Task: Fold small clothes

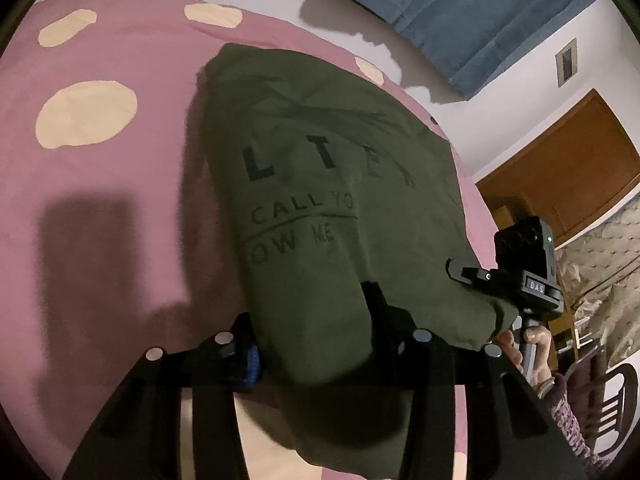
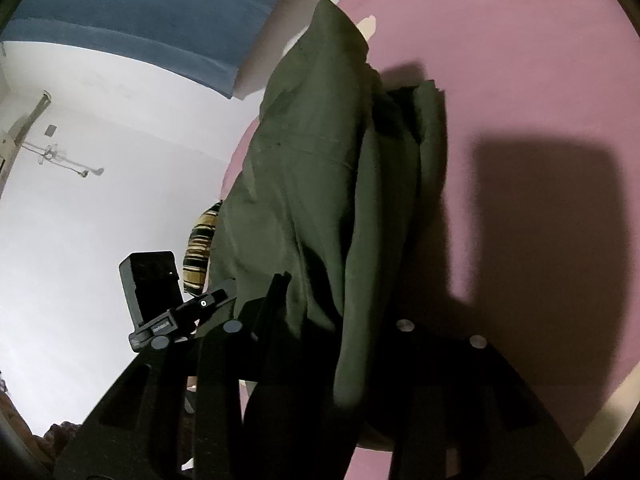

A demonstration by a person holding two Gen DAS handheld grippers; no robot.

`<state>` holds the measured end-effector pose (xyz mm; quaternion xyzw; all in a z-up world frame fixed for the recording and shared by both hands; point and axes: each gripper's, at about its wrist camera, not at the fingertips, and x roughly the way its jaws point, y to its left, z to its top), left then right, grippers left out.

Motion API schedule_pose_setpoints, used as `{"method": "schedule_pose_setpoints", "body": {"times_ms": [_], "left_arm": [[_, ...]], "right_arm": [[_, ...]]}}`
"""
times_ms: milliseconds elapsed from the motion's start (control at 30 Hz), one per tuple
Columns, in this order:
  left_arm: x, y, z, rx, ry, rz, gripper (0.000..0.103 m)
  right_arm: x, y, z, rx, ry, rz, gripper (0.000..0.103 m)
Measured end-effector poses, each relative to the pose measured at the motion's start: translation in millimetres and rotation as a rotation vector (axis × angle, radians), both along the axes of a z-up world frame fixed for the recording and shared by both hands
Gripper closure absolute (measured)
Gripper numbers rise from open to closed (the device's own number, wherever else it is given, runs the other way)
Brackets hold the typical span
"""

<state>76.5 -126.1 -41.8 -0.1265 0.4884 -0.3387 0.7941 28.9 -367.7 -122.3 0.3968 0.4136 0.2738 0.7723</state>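
Across a bed (image 1: 100, 184) covered with a pink sheet (image 2: 520, 60) bearing cream spots, an olive-green T-shirt (image 1: 320, 184) is seen partly lifted, its far end lying on the sheet and its near end raised toward both cameras. Dark lettering is printed on the side turned to the left wrist camera. In that view the near edge of the garment is bunched between the two black fingers of the left tongs (image 1: 316, 328), which are set partly closed around the cloth; a fold of fabric hangs below them. A blue pad can be made out on the inner face of the left-hand finger (image 1: 252, 364).

To the right in the same view, the right tongs (image 1: 472, 276) are seen at the shirt's other near corner, with a hand (image 1: 528, 348) wrapped round the grip beneath the camera block. From the right wrist camera, the right tongs (image 2: 320, 308) are shown narrowed on a thick vertical roll of the green cloth, which passes between the fingers and drapes down over them.

Dark shadows of the tools are cast on the sheet beside the shirt. Beyond the bed, a blue curtain (image 1: 460, 8), a white wall (image 2: 120, 140) and a brown wooden door (image 1: 560, 168) are visible.
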Motion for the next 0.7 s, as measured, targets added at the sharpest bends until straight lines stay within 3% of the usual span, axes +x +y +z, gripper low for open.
{"method": "schedule_pose_setpoints", "body": {"times_ms": [700], "left_arm": [[-35, 57, 7, 0.025, -0.034, 0.100, 0.060]], "right_arm": [[3, 1, -14, 0.010, -0.020, 0.105, 0.070]]}}
